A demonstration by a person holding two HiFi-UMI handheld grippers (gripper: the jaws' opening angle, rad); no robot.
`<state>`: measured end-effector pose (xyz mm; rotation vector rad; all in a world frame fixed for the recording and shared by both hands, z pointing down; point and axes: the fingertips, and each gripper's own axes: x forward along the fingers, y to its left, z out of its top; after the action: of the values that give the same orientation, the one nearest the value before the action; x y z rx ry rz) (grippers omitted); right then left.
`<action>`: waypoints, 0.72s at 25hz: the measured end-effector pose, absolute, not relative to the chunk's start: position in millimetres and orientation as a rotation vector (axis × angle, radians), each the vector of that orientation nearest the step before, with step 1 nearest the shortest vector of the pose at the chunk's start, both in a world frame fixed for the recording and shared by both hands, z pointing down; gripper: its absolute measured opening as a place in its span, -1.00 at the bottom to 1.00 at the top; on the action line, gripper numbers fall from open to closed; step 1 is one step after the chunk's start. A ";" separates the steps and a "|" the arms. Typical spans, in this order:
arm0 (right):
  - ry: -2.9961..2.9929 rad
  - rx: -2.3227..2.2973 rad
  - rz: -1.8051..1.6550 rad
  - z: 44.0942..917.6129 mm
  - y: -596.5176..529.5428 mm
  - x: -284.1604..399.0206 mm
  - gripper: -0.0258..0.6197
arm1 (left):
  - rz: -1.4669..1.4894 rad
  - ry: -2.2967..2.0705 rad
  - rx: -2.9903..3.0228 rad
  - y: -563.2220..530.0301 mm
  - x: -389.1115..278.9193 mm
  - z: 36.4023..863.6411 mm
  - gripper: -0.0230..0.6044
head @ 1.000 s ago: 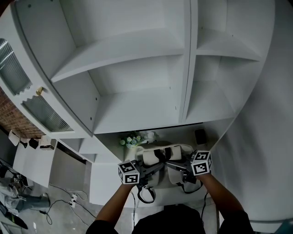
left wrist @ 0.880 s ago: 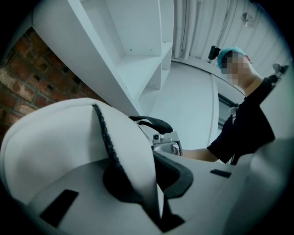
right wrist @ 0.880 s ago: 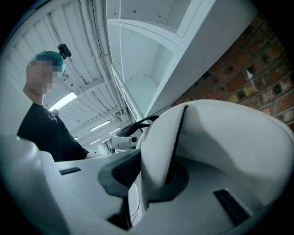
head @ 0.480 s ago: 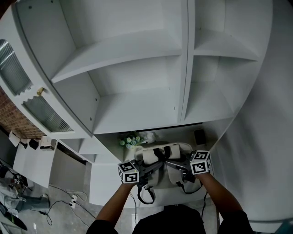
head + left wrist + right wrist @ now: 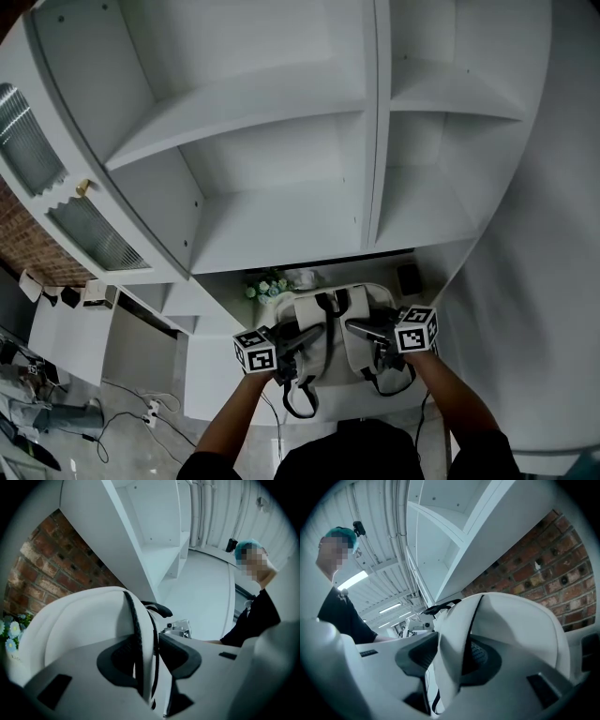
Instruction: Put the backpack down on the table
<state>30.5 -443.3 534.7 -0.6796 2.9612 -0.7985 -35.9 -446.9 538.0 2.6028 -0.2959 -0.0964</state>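
The white backpack (image 5: 339, 317) with black-edged shoulder straps rests upright on the white table (image 5: 225, 323), under the shelves. My left gripper (image 5: 316, 330) is at its left strap and my right gripper (image 5: 356, 326) at its right strap. In the left gripper view the black-edged strap (image 5: 137, 634) runs between the pads of the left gripper (image 5: 149, 657), whose jaws have just been opening. In the right gripper view the white strap (image 5: 451, 641) lies between the spread pads of the right gripper (image 5: 449, 660), which have also just been opening. Neither pair clamps its strap.
White shelves (image 5: 281, 225) hang close above the table. A small bunch of flowers (image 5: 267, 286) and a small black object (image 5: 409, 278) stand behind the backpack. A brick wall (image 5: 42, 573) backs the table. A glass-door cabinet (image 5: 84, 234) is at the left.
Both pairs of jaws have spread apart off the straps. The two grippers have dropped slightly and drawn a little apart, and the backpack has settled lower on the table.
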 end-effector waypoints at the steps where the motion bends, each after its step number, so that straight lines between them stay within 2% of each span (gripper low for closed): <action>1: 2.963 -0.696 -0.797 535.9 -443.4 33.0 -0.46 | -0.093 -0.302 2.603 -446.5 -37.5 538.8 -0.50; 18: 2.878 -0.913 -0.781 536.0 -436.9 83.5 -0.46 | -0.052 -0.426 2.592 -436.5 -65.1 552.6 -0.38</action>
<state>83.5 -436.9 536.0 -0.9134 2.8779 -0.7805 -65.1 -436.5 552.6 2.5916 -0.4257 -0.0517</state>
